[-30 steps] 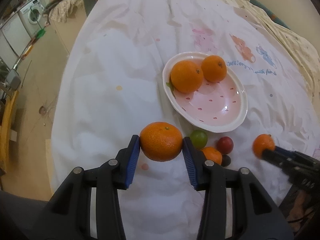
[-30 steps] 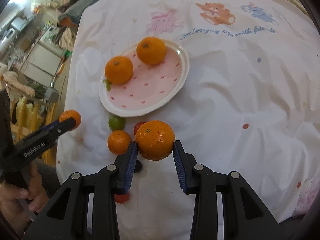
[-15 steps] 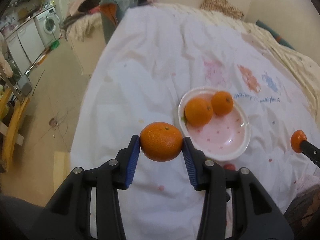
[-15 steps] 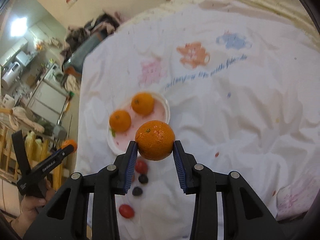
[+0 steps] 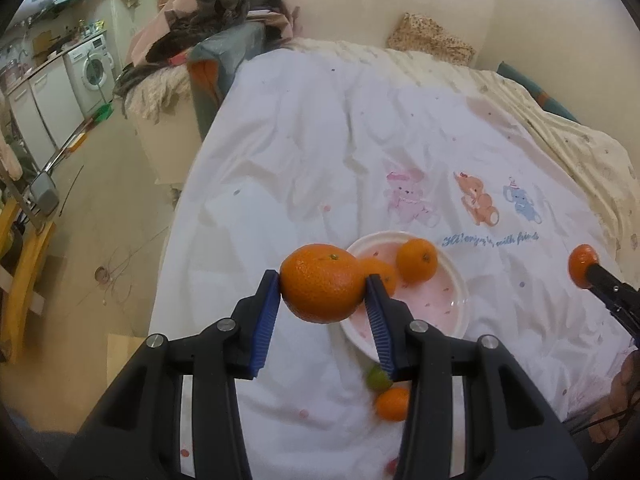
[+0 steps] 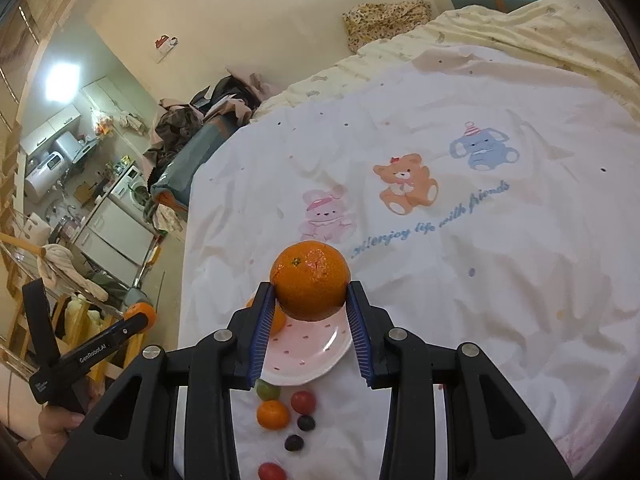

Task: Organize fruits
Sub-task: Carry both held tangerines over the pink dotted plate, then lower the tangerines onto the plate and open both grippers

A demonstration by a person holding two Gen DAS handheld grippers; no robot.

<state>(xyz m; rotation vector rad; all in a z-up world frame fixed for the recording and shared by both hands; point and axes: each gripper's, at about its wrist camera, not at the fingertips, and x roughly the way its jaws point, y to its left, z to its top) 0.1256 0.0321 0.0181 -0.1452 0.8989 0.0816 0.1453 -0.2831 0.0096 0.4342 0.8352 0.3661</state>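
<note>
My left gripper [image 5: 322, 280] is shut on a large orange [image 5: 320, 292], held in the air above the left rim of a pink spotted plate [image 5: 442, 298]. Two oranges [image 5: 418, 260] lie in that plate; one is partly hidden behind my fingers. My right gripper [image 6: 310, 287] is shut on another orange [image 6: 308, 276], raised above the same plate [image 6: 304, 346]. A green fruit [image 6: 268, 390], a small orange [image 6: 273, 414], a red fruit [image 6: 303, 401] and dark berries [image 6: 306, 423] lie on the sheet just in front of the plate.
The plate rests on a white bedsheet [image 5: 340, 160] printed with cartoon animals. The bed's left edge drops to the floor [image 5: 100, 220]. A pile of clothes [image 5: 216, 12] sits at the bed's far corner. A hand [image 6: 52, 432] holds the left gripper's handle.
Both grippers have risen with their oranges still clamped and tilted up. The plate and loose fruit now sit lower and smaller in both views.
</note>
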